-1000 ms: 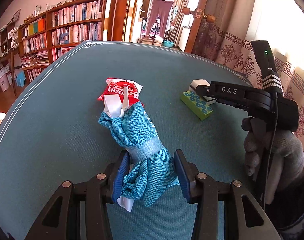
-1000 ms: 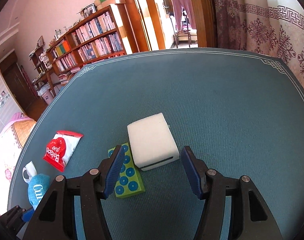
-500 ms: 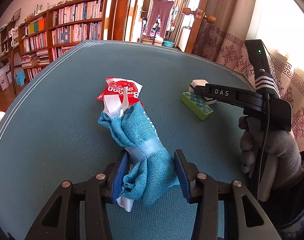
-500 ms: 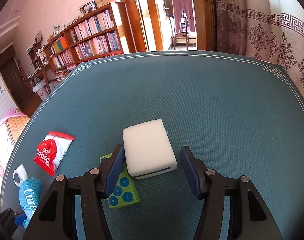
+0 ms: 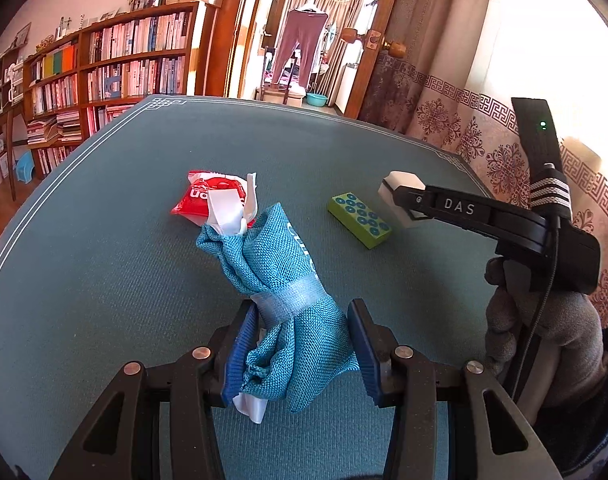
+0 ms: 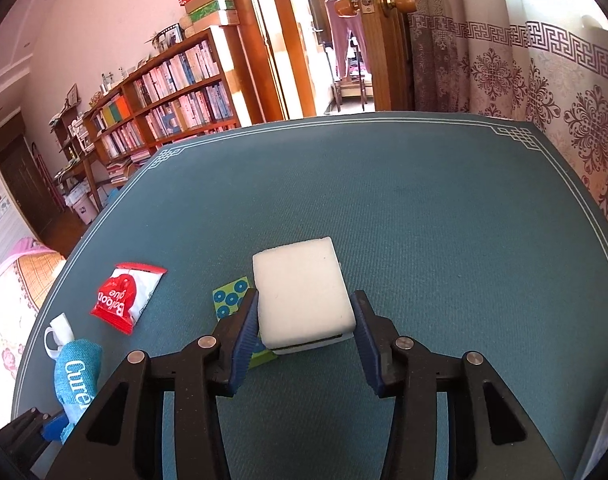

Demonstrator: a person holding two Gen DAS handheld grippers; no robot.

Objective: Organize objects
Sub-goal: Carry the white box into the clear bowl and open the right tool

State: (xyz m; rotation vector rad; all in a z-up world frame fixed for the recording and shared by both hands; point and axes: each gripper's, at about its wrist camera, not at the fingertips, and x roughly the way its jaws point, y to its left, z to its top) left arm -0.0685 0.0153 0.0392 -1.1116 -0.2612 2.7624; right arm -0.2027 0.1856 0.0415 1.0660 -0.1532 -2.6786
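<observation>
- The blue cloth pouch [image 5: 287, 312] was held by the left gripper [image 5: 299, 354], whose pads were pressed against its two sides near the near edge of the table [image 6: 444, 208].
- The right gripper [image 6: 306, 334] had just been closing around the white sponge block [image 6: 299, 292]. Both pads were seen at its sides, seemingly touching, so it was judged to be gripped.
- The green block with blue dots [image 5: 359, 220] was lying just left of the sponge.
- The red balloon packet [image 6: 125, 298] was lying farther left, touched by nothing.
- No sorted pile was seen yet, so most of the tidying was judged to be left.
</observation>
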